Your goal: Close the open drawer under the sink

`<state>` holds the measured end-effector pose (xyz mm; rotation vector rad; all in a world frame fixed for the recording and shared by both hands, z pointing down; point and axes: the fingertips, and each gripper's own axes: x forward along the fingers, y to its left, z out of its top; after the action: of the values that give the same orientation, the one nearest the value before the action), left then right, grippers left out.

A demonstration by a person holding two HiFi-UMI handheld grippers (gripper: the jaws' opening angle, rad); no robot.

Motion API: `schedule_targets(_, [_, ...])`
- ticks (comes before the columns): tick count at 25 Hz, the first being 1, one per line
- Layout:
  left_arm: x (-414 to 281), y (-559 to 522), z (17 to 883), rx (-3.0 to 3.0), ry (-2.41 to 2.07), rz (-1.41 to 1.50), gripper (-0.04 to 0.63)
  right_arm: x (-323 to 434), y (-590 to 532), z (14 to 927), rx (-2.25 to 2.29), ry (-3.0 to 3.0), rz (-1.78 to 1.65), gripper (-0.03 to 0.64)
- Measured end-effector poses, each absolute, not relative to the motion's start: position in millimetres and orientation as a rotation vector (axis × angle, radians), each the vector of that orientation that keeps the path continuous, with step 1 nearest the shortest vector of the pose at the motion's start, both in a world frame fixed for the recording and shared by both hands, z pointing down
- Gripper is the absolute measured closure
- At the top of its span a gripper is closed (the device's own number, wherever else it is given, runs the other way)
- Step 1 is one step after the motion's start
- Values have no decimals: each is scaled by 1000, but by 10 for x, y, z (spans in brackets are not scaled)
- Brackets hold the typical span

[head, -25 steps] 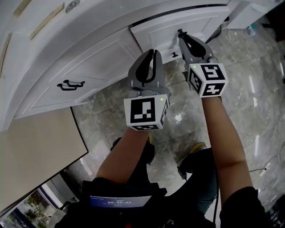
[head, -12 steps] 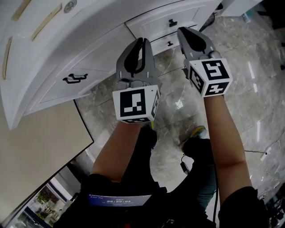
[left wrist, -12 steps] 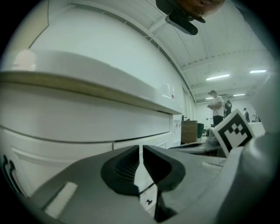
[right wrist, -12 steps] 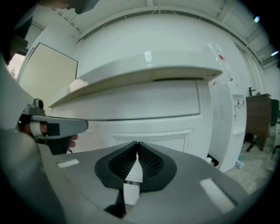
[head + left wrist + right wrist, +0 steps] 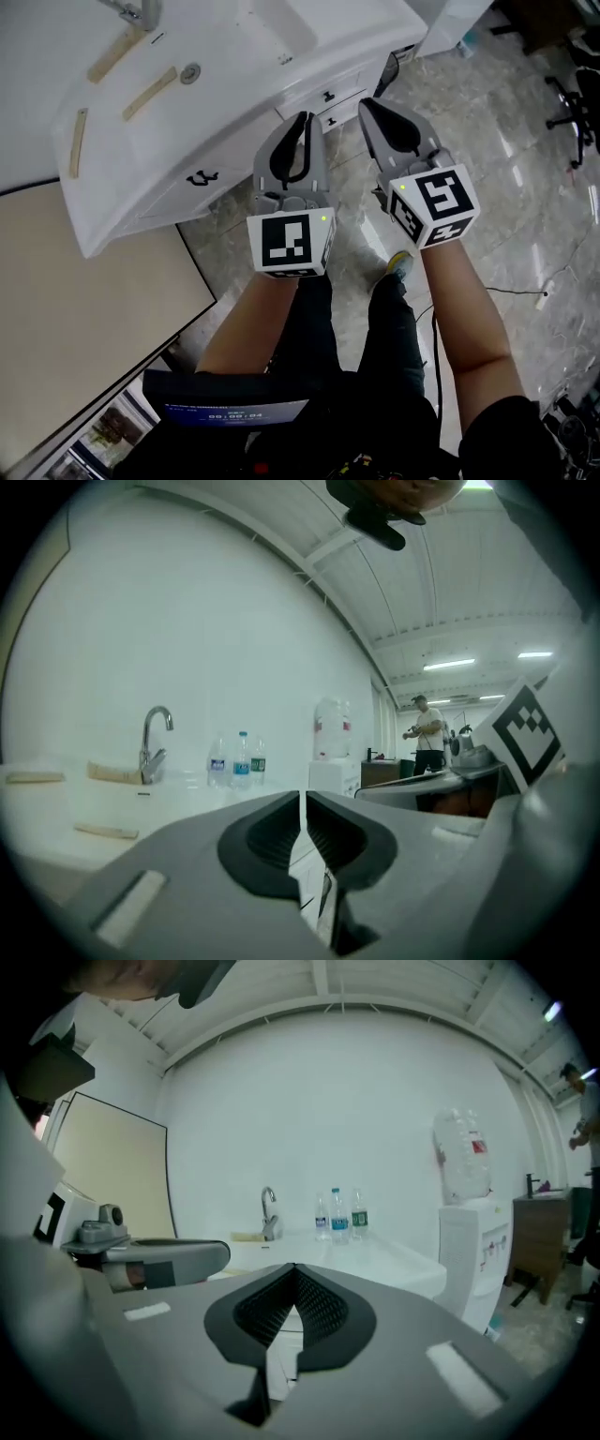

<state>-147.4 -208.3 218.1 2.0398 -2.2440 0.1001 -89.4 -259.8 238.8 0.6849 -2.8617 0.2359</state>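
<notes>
As right hand-held gripper hovers, drawer lies near.

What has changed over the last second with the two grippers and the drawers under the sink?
Both grippers drew back from the cabinet: the right gripper, whose tip was at the small drawers, now hangs clear of them, with the left gripper beside it. The head camera rose, so the sink top and faucet now show. Unchanged: both grippers shut and empty, nothing taken or released.
</notes>
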Motion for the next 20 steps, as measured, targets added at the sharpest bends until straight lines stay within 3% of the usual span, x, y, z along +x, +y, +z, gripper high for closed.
schedule_targets(8, [-1050,-1719,1021,2048,-2311,-13,575,-359,-2095,1293,655,-2927,227,592])
schedule_targets(20, [-450,-1355,671,2075,-2243,45,589,287,-1912,905,698,-2904,198,594])
